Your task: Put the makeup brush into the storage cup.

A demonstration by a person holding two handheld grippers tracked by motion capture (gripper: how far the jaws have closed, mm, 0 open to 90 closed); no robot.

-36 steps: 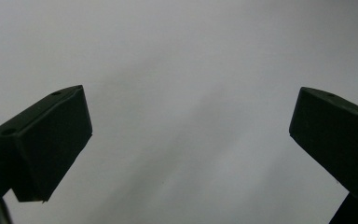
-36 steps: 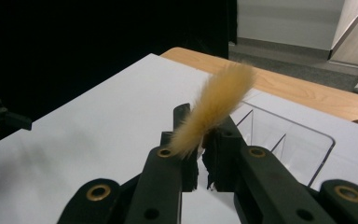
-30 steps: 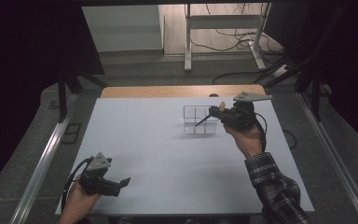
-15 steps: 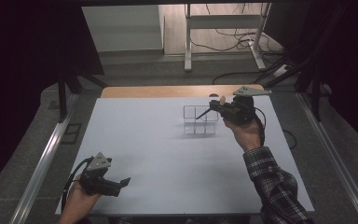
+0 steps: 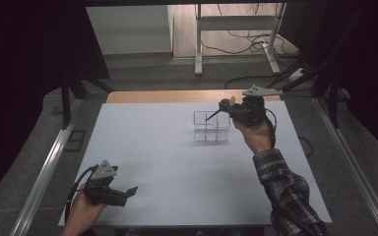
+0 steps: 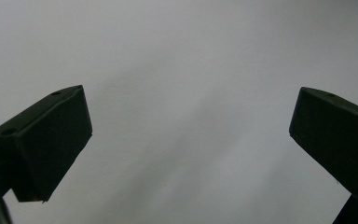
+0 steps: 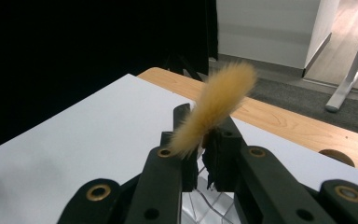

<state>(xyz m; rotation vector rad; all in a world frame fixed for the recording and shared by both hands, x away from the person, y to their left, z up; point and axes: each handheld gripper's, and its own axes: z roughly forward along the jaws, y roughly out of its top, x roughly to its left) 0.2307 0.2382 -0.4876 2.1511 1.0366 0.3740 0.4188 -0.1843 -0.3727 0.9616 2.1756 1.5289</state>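
Note:
My right gripper (image 5: 228,109) is shut on a brush with a tan fluffy head (image 5: 232,101). Its thin dark handle (image 5: 211,116) slants down to the left into the top of a clear plastic organizer (image 5: 209,130) at the back middle of the white table. In the right gripper view the bristles (image 7: 216,105) rise up from between the closed jaws of the right gripper (image 7: 204,154), and a corner of the clear organizer (image 7: 205,205) shows beneath them. My left gripper (image 5: 128,192) rests near the front left corner. The left gripper (image 6: 191,126) has its jaws spread wide over bare tabletop with nothing between them.
The white table top (image 5: 177,167) has a wooden strip (image 5: 167,96) along its far edge. Metal rails (image 5: 49,167) run down both sides. Behind the table stand a white desk frame (image 5: 236,44) and loose cables on the floor.
The right gripper with the brush has shifted slightly up and back over the organizer. The left gripper has stayed where it was.

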